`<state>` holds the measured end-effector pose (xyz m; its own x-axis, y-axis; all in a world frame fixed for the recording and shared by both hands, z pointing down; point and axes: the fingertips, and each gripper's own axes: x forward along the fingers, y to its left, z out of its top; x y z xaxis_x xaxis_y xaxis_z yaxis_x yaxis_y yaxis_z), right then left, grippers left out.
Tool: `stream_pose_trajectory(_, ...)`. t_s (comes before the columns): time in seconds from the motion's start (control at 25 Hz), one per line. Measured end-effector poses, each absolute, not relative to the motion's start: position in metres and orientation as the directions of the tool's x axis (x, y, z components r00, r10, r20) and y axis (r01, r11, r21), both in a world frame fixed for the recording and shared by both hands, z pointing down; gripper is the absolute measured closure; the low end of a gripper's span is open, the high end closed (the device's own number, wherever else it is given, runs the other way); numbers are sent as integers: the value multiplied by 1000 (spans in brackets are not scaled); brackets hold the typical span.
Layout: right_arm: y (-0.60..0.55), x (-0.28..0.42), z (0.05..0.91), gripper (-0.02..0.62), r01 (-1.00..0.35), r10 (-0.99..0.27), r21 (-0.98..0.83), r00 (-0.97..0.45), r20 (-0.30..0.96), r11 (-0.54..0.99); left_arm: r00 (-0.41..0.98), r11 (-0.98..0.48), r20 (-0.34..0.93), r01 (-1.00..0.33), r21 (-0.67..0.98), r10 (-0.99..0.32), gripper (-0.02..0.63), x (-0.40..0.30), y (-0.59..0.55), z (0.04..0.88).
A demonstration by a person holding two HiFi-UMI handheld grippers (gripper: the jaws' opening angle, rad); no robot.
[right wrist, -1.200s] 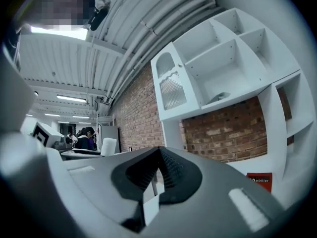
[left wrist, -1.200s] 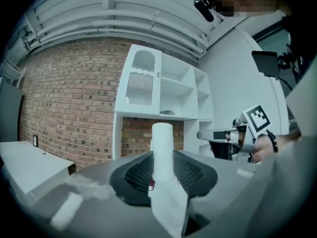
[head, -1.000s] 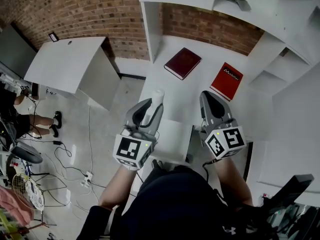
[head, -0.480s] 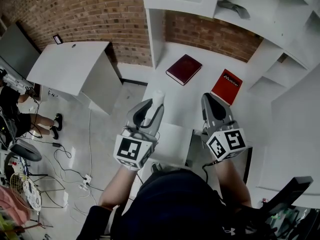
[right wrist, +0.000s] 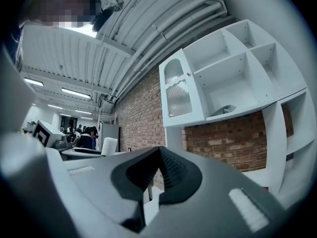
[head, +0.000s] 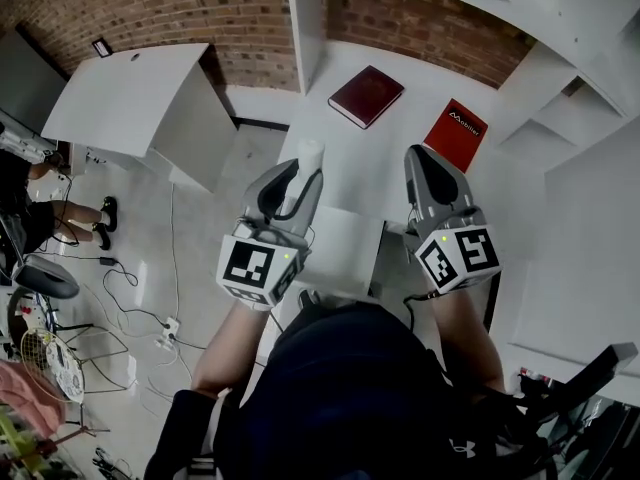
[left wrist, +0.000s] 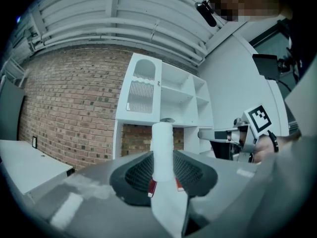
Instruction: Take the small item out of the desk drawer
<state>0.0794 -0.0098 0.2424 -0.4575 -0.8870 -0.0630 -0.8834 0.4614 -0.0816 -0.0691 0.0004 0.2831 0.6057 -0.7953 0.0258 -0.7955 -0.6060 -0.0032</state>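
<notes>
A small white cylinder [head: 311, 160] stands upright between the jaws of my left gripper [head: 300, 175], which is shut on it above the white desk's [head: 375, 173] left edge. In the left gripper view the cylinder [left wrist: 162, 148] rises from the left gripper [left wrist: 162, 158] in front of the brick wall. Below the grippers, the white drawer [head: 345, 258] is pulled out towards the person. My right gripper [head: 420, 160] hovers over the desk to the right, shut with nothing in it. Seen in its own view, the right gripper [right wrist: 159, 157] has its jaws touching.
A dark red book [head: 366, 96] and a bright red book [head: 455, 134] lie on the desk ahead of the grippers. White shelves [head: 560, 98] rise at the right and back. A white side table [head: 130, 108] stands to the left, with cables on the floor [head: 150, 318].
The head view has shifted a little. Both grippers keep much the same places over the desk, and the left one still grips the white cylinder.
</notes>
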Motion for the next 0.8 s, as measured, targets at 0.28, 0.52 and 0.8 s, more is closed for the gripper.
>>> stream_pose_trajectory(0.28,-13,77,251,594,-885,-889,-88,-455,-51,458,614,-614,34,-789,5,-788,472,-70,-2,292)
stream_pose_trajectory(0.52,-16,76,252,594,-882,-887,-93,-459,-51,462,609,-609,35,-793,25,-792,472,-69,-5,293)
stream_pose_trajectory(0.8,-20,73,254,594,-883,-888,-97,-458,-44,460,598,-596,42,-802,42,-801,472,-69,-8,293)
